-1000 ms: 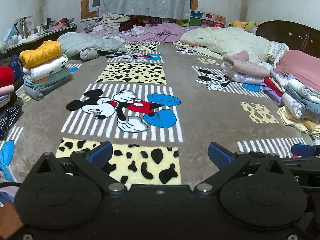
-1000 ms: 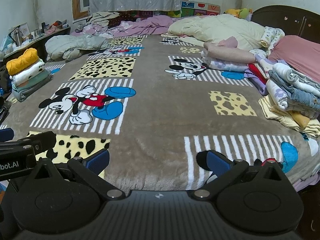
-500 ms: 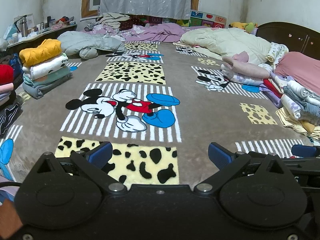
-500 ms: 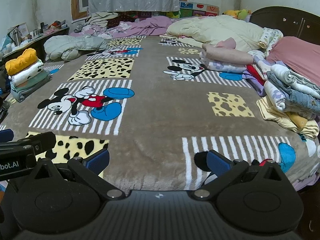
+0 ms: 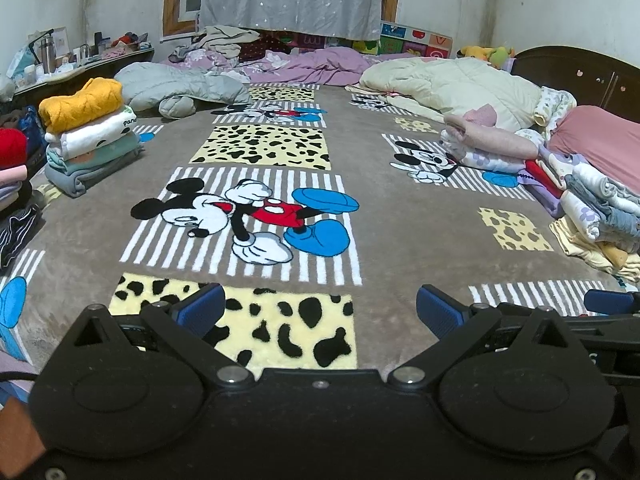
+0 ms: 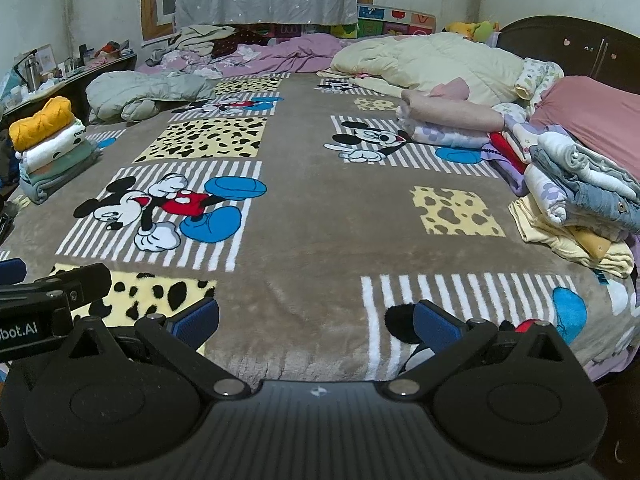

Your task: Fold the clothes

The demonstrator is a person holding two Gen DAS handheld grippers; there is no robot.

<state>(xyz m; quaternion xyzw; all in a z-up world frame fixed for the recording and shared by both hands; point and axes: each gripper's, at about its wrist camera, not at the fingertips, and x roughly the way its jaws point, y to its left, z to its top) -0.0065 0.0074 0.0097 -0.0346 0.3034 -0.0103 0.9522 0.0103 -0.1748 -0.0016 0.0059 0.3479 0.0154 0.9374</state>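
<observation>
A neat stack of folded clothes [image 5: 86,136] topped by a yellow knit stands at the bed's left edge, also seen as the folded stack [image 6: 50,146] in the right wrist view. A loose heap of unfolded clothes [image 6: 576,196] lies at the right edge, shown as the heap [image 5: 596,216] in the left wrist view. My left gripper [image 5: 320,312] hovers open over the near end of the blanket, holding nothing. My right gripper [image 6: 316,322] is open too, just to its right, over the blanket's front edge. Each gripper shows at the other view's side.
A brown cartoon-mouse blanket [image 5: 400,216] covers the bed. A grey puffy jacket [image 5: 180,88], a cream quilt [image 5: 456,84], purple bedding [image 5: 316,66] and a pink pillow [image 5: 604,148] lie along the far and right sides. A cluttered shelf [image 5: 60,68] stands at far left.
Both grippers have eased back and up a little, so the bed sits slightly lower and farther in both views. The fingers stay open and nothing was picked up.
</observation>
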